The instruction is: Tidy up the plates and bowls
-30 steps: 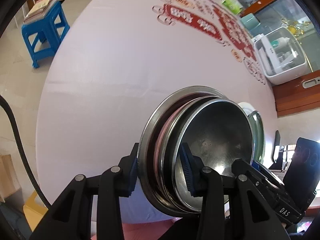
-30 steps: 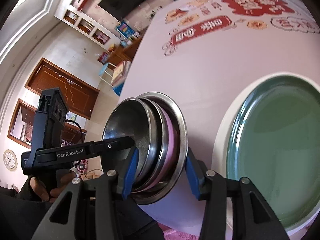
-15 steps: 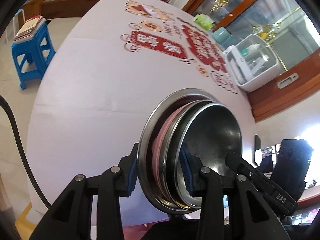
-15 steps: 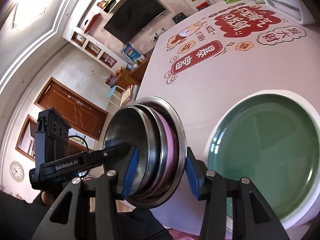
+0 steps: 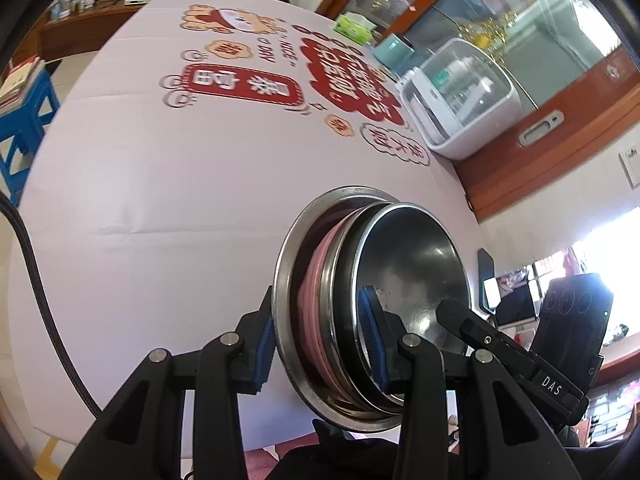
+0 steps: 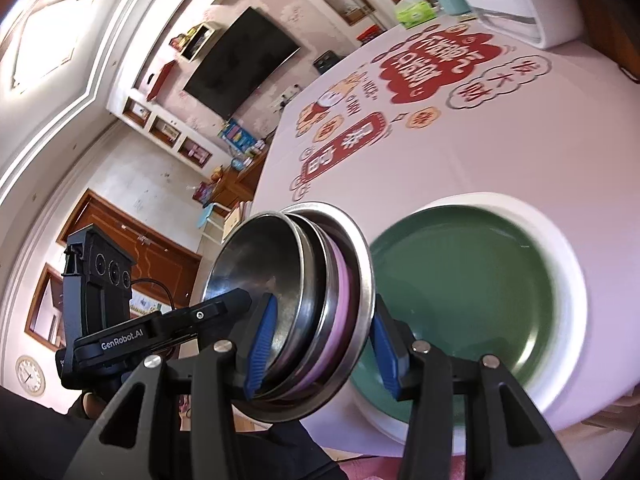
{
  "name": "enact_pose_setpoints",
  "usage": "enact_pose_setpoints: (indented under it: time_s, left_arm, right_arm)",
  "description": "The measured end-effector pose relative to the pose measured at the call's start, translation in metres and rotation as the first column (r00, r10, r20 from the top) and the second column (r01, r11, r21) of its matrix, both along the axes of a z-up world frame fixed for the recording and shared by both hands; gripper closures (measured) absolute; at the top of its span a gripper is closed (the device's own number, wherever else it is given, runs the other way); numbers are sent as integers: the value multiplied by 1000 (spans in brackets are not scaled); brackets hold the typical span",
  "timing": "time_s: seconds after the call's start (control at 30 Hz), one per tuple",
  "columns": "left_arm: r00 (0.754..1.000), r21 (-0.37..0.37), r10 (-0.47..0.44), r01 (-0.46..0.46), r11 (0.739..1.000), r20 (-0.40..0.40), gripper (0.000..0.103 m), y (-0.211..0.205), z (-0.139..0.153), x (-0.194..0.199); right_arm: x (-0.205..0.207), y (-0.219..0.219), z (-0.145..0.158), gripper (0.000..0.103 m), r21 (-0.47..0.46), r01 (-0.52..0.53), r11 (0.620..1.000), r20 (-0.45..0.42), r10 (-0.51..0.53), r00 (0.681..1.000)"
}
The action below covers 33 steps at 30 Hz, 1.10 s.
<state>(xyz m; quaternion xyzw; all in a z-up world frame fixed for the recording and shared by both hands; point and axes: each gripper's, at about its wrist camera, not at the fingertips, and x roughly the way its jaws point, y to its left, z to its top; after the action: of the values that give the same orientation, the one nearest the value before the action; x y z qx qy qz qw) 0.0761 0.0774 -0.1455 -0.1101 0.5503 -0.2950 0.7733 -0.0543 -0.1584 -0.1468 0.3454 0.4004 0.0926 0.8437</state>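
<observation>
The stack of bowls [image 5: 376,300], steel dishes nested with one pink one [image 5: 316,300] among them, is held on edge above the near rim of the round table [image 5: 160,184], clamped from both sides by the two grippers.

In the left wrist view, going left to right: a blue stool [image 5: 20,116] with books on it stands on the floor at the far left, a black cable [image 5: 36,288] runs down the left edge, then comes the pale tablecloth with its red printed patterns [image 5: 244,84]. Farther right on the far side of the table sit a green tissue box [image 5: 354,26], a teal cup [image 5: 394,52] and a white container with a clear lid [image 5: 456,100], all well apart from the stack. The left gripper [image 5: 320,340] has its jaws closed on the stack: one blue pad presses the back of the largest steel dish, the other sits inside the innermost bowl. The right gripper's finger [image 5: 500,344] reaches into the same bowl from the right.

In the right wrist view, the left gripper [image 6: 168,328] enters from the left, its tip inside the bowl. The right gripper [image 6: 320,348] also grips the stack [image 6: 288,300], blue pads on either side. Just right of the stack, lying flat on the table, is a green plate with a white rim [image 6: 460,292]; the stack's outer rim overlaps it in view, and I cannot tell whether they touch.
</observation>
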Motion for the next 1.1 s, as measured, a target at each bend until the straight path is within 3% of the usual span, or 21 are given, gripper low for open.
enact_pose_setpoints:
  time_s: [0.23,0.5,0.8,1.1]
  left_arm:
    - [997,11,-55,55,998,-45,66,-47,-11,-2]
    - [995,36,-21,24,999,-97,66,-80,-25,-2]
    - [987,71,101,-92,993,-129,66,-93,-40,-6]
    - [956,102,260,-247,964,-138,66,-95,-48,-18]
  right_arm:
    - [-10,-36,-5,57,-3,51,999,-44,-51,998]
    - [-7,-65,-17,57,-1,12,1000,-109,-12,994]
    - [12,-80,-33,56,-18,-152,988,-186,146,972]
    - [25,-83,-38,55,-53,-344,938,-211,326,921]
